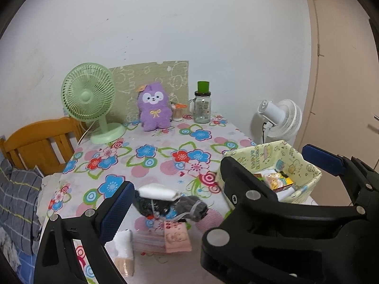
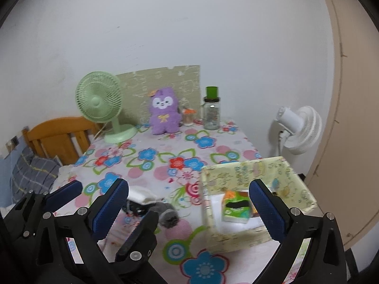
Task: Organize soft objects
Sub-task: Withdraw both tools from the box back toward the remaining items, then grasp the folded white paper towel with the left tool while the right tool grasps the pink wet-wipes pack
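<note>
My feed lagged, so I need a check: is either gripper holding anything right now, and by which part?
Nothing is held. The left gripper and right gripper are both open, with no item between their fingers. The socks lie loose on the tablecloth.

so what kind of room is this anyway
Most likely a bedroom in a home. A wooden bed headboard with a plaid pillow sits beside a table under a floral tablecloth, and a purple plush toy and green desk fan stand against the wall.
</note>
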A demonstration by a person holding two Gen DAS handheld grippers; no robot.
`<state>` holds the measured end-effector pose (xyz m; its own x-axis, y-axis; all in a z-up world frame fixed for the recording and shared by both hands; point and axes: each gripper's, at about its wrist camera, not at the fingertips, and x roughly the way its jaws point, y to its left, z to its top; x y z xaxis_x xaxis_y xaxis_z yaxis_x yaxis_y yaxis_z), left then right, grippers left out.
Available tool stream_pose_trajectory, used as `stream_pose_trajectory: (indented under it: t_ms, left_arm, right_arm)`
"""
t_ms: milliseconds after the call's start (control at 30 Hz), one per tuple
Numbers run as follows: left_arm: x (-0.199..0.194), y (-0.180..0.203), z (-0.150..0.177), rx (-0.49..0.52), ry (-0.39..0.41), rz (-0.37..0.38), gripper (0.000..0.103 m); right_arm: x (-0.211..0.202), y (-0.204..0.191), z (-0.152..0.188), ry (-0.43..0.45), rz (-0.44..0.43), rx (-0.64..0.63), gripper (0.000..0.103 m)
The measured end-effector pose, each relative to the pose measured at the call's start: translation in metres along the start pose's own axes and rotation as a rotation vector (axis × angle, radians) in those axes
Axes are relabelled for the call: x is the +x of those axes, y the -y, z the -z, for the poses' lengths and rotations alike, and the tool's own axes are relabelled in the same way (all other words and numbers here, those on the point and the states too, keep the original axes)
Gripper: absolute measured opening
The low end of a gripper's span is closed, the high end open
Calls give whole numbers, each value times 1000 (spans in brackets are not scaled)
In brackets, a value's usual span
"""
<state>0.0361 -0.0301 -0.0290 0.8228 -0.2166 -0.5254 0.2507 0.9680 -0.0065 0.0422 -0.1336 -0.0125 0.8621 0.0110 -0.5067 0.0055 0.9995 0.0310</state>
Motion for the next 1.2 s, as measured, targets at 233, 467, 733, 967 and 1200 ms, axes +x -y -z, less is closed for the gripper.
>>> stream_pose_trajectory:
  t_ms: [233,467,733,967,1200]
  left_arm:
    - [7,-21,15,-7,-20,-14,99]
    - [20,-39,35,-28,-47,-18,98]
    - [36,-60,53,-54,-88,-41,98]
    - [51,-75,71,-72,-138,-62,98]
    - [65,-91,89,-108,-195,-84,92]
  right_arm:
    - [12,-22,15,-14,-27,-30,103]
    - [30,-38,32,-33,-47,-48,103]
    - [48,-55,48,-59,-77,-67,103]
    - [75,-64,65,-142,-93,-65,99]
    - [95,-70,81,-205,-78,-66,96]
